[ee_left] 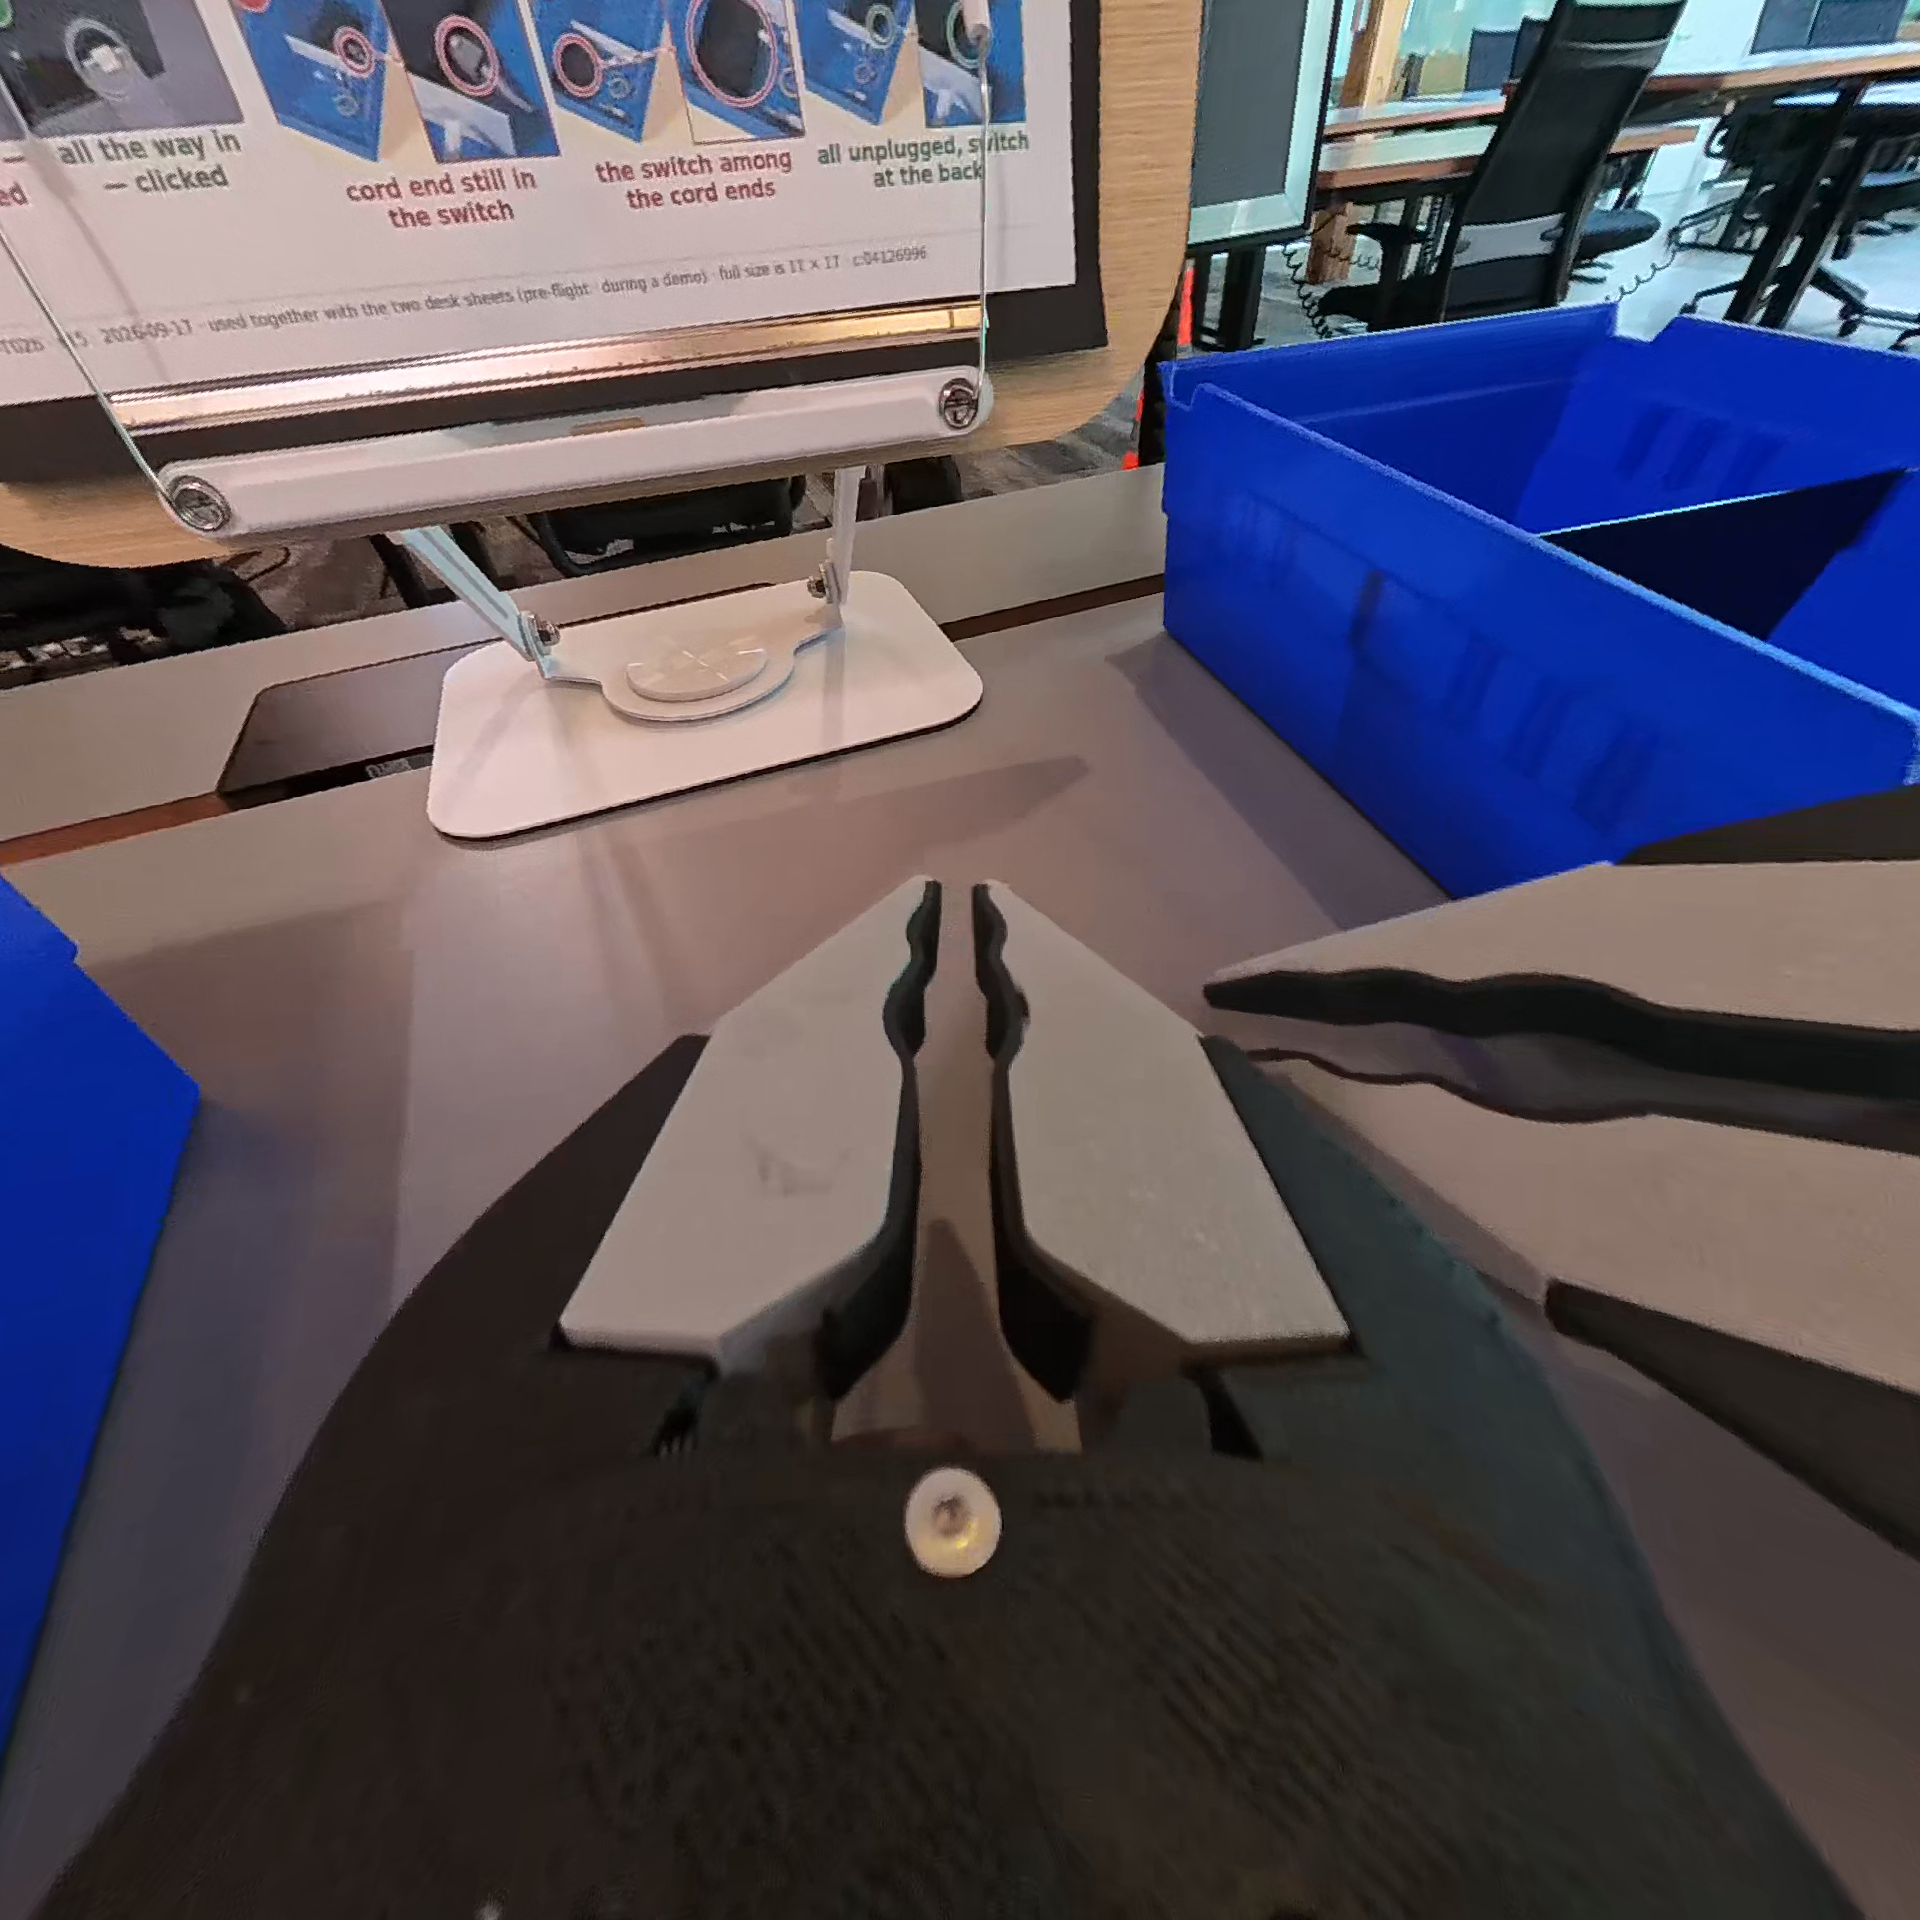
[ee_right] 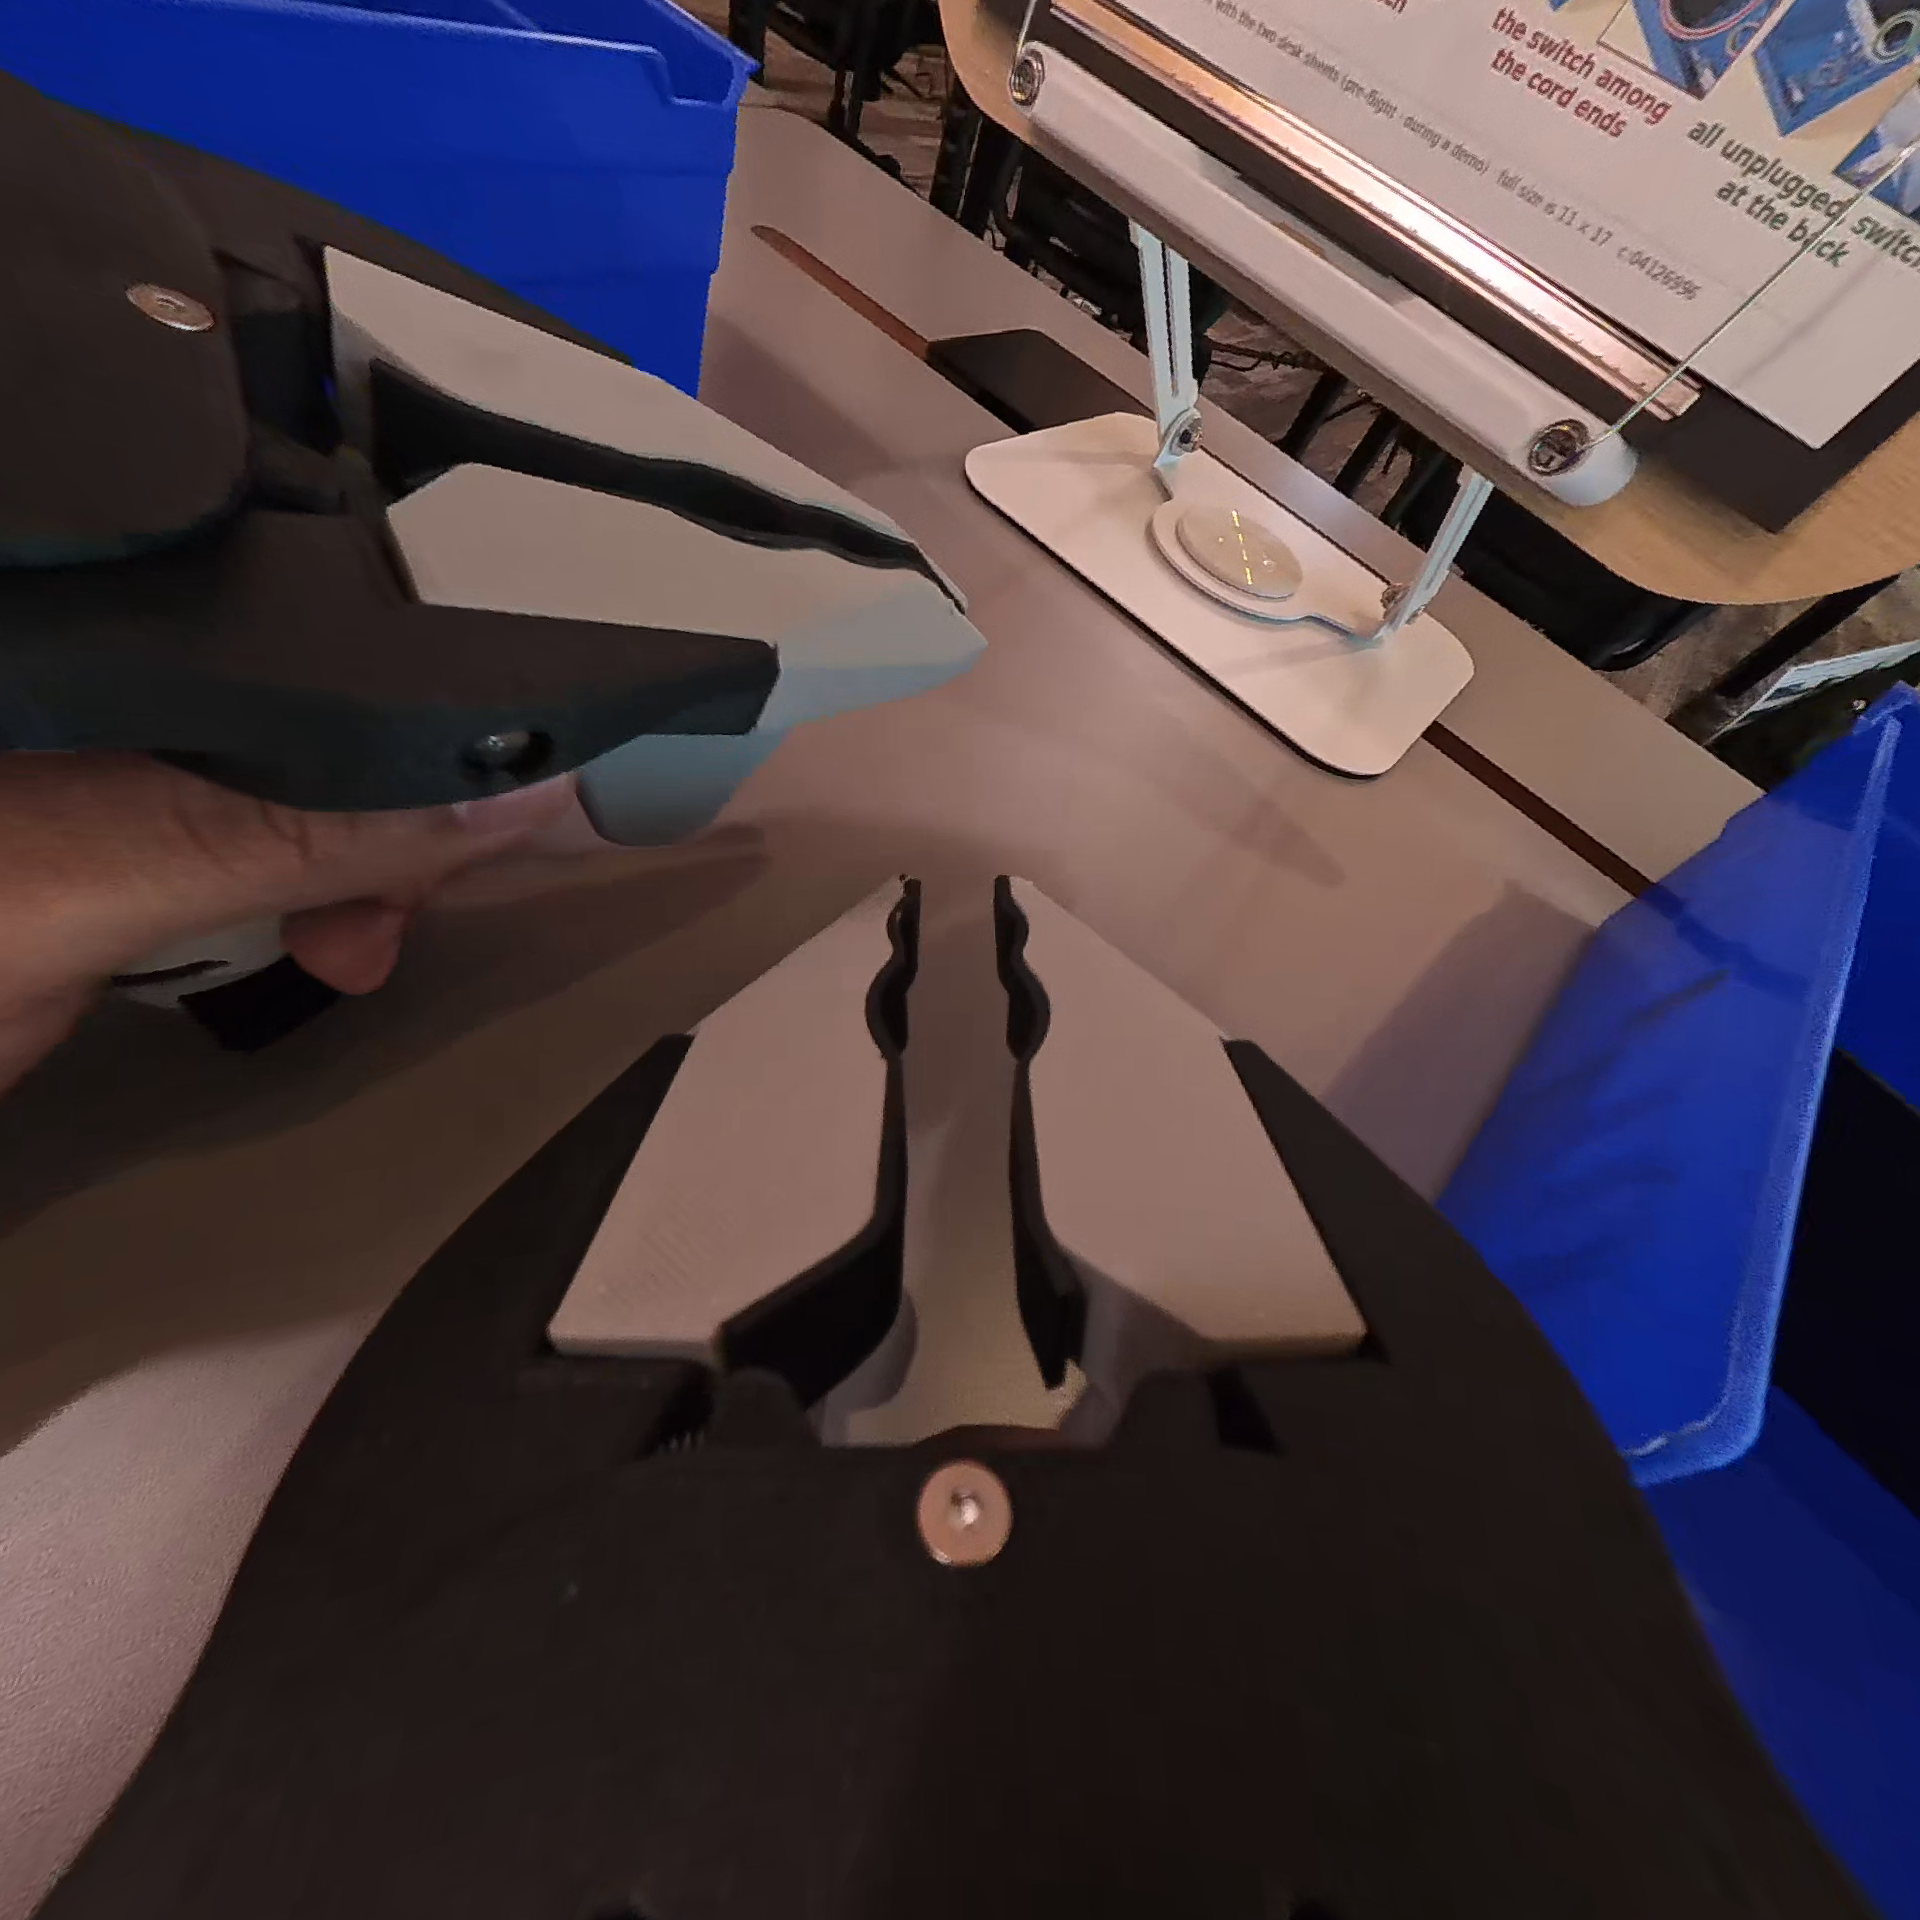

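My left gripper [ee_left: 957,888] hovers low over the grey table [ee_left: 416,987]. Its black pads are almost together, with only a thin slit and nothing between them. My right gripper [ee_right: 953,881] also hovers over the table [ee_right: 1143,790]. Its pads stand a narrow gap apart, with bare table showing between them and nothing held. The right gripper's fingers [ee_left: 1455,935] reach in from the right in the left wrist view. The left gripper [ee_right: 935,592], held by a hand [ee_right: 260,862], shows at the left in the right wrist view. The two tips are close to each other.
A white stand base [ee_left: 727,748] carries a board with a printed sheet [ee_left: 520,260] at the back. A blue bin [ee_left: 1455,675] stands to the right and another blue bin [ee_left: 62,1143] to the left. Office chairs and desks lie beyond the table. Spacing between my two grippers at the tips: around 5 centimeters.
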### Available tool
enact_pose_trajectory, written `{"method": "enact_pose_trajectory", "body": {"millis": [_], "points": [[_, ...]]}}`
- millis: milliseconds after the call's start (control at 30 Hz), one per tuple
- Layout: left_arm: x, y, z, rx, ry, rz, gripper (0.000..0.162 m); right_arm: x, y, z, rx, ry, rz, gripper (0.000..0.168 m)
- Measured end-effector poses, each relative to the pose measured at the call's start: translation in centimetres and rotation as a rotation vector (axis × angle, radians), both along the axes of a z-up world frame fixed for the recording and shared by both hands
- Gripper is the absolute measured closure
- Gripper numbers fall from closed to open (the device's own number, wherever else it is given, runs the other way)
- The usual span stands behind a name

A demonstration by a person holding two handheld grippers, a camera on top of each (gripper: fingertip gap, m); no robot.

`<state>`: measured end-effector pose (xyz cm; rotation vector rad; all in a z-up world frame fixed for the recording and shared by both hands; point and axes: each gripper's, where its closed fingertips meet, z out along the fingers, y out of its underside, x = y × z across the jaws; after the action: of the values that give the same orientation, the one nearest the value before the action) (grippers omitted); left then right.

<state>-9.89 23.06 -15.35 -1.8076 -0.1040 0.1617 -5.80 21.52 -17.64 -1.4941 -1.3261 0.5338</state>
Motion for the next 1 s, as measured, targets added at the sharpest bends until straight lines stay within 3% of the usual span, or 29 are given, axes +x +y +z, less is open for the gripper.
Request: {"method": "enact_pose_trajectory", "body": {"millis": [300, 1000], "points": [[-0.25, -0.08, -0.1, 0.0, -0.039, 0.002, 0.135, 0.11, 0.04, 0.15, -0.04, 0.018, -0.003, 0.15], [0.17, 0.02, -0.31, -0.015, -0.042, -0.019, 0.134, 0.04, -0.27, 0.04, -0.083, 0.027, 0.019, 0.142]]}}
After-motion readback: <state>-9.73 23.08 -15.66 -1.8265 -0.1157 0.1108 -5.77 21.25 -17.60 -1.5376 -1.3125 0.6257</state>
